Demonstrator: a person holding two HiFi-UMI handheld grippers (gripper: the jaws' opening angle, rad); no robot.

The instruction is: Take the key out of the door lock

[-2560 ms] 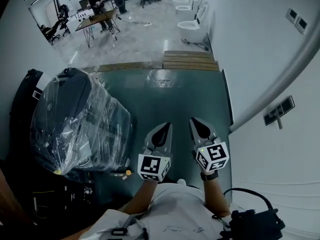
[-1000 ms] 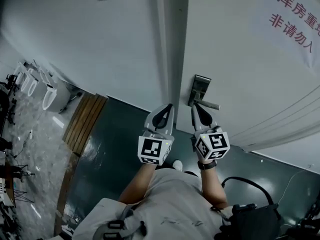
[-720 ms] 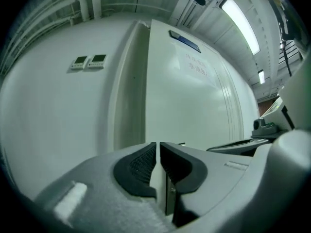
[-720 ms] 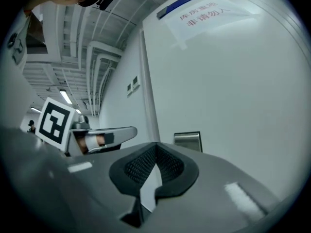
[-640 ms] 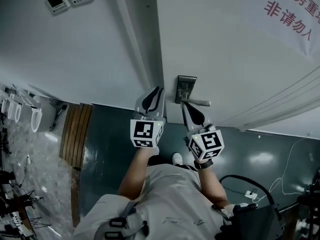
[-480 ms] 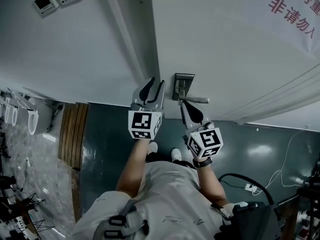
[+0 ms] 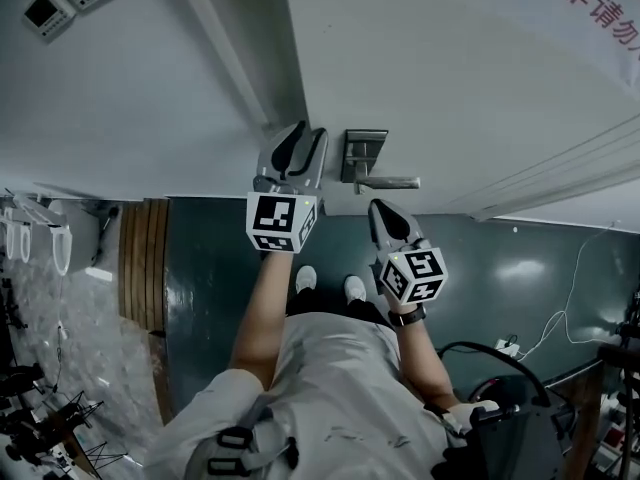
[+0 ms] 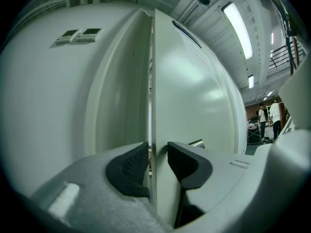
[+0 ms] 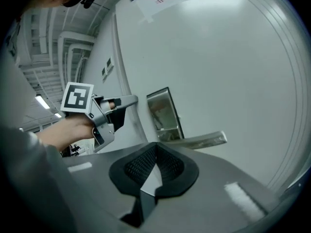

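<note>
The left gripper [image 8: 158,149], jaws just been opening and now apart, straddles the free edge of the door [image 8: 204,91], pads clear of it on both sides. The lock plate [image 7: 362,156] sits just beside it on the door face, w/ the handle [image 7: 392,182] lying level and pointing away from that edge. The right gripper [image 9: 156,154], jaws shut & empty, hangs just below the handle, so the left looks nearer. The key can't be made out in any view, presumably at the plate, shaft sticking out of the door face; no containers here.
</note>
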